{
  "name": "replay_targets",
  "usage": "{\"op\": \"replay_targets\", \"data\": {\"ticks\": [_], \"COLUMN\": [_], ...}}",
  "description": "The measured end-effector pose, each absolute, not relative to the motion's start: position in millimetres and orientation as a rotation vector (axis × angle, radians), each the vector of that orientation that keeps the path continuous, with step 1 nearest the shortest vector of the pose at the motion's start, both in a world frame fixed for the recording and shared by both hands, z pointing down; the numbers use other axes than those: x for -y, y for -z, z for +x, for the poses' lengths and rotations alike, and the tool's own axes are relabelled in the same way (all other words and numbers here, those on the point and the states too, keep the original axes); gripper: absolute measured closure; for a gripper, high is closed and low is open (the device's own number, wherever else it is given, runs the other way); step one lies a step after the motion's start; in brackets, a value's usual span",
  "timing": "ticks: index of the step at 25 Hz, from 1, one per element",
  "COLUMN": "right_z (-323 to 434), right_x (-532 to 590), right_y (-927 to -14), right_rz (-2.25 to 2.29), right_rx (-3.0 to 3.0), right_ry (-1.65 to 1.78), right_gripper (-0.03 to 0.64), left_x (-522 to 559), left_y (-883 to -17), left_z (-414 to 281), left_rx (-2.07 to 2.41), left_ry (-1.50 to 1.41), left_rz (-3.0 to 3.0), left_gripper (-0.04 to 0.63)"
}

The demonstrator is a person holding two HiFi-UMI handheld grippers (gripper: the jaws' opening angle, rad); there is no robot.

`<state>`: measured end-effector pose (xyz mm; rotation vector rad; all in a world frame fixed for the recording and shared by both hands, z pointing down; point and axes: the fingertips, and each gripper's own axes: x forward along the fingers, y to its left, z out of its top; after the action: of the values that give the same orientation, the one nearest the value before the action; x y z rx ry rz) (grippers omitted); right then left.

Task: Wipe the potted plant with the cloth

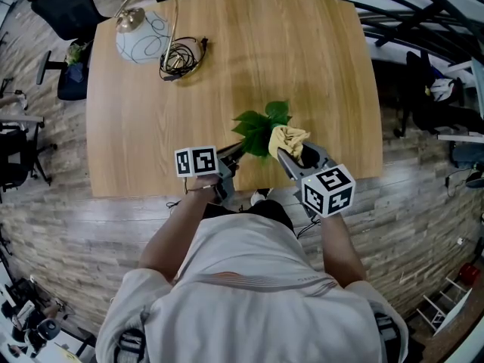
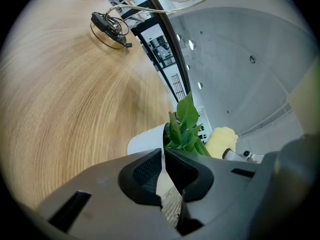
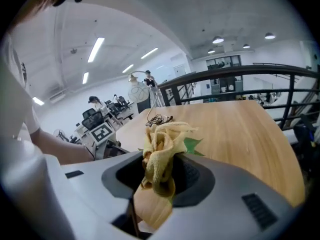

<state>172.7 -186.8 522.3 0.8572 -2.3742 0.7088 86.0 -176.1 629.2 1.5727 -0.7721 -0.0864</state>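
A small potted plant (image 1: pixel 259 128) with broad green leaves stands near the table's front edge. In the head view the leaves hide its pot. The left gripper view shows the white pot (image 2: pixel 145 143) under the leaves (image 2: pixel 184 126). My left gripper (image 2: pixel 164 156) is shut on the pot's rim, at the plant's left (image 1: pixel 235 152). My right gripper (image 1: pixel 292 154) is shut on a bunched yellow cloth (image 1: pixel 287 137), which rests against the plant's right side. In the right gripper view the cloth (image 3: pixel 160 151) stands up between the jaws (image 3: pixel 162 173), a green leaf (image 3: pixel 193 145) just behind it.
On the wooden table (image 1: pixel 302 51), at the back left, stand a lamp with a white globe (image 1: pixel 141 38) and a coiled black cable (image 1: pixel 180 57). Office chairs (image 1: pixel 64 10) are beyond the left edge. A dark railing (image 1: pixel 408 13) runs along the right.
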Motion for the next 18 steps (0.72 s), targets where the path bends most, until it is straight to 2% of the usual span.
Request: {"op": "replay_targets", "data": {"ticks": [6,9,13,15,18], "right_z": [125.9,116.3,139.2,156.2,182.2], "right_x": [172.4,176.8,203.0,214.2,226.4], "right_y": [-537.5,-504.2,-458.0,-442.7,-424.4], "right_rz": [0.738,0.700,0.813,0.887,1.012], "right_rx": [2.400,2.584,2.755,2.800,2.830], "right_ry": [-0.707,-0.882,-1.086,-1.058,-0.977], "right_gripper": [0.419,0.419,0.419,0.419,0.420], "left_x": [175.3,176.3,176.0,177.4,181.6], "left_y": [-627.8,-628.6,-621.8,-613.4,-586.4], "left_z": [88.3,86.1,78.0,64.1,29.6], "left_rx": [0.768,0.770,0.819,0.882,1.023], "left_ry": [0.090,0.094,0.084,0.091,0.127], "left_rz": [1.571,1.580,1.639,1.680,1.757], "left_gripper": [0.563,0.563,0.561,0.495,0.482]}}
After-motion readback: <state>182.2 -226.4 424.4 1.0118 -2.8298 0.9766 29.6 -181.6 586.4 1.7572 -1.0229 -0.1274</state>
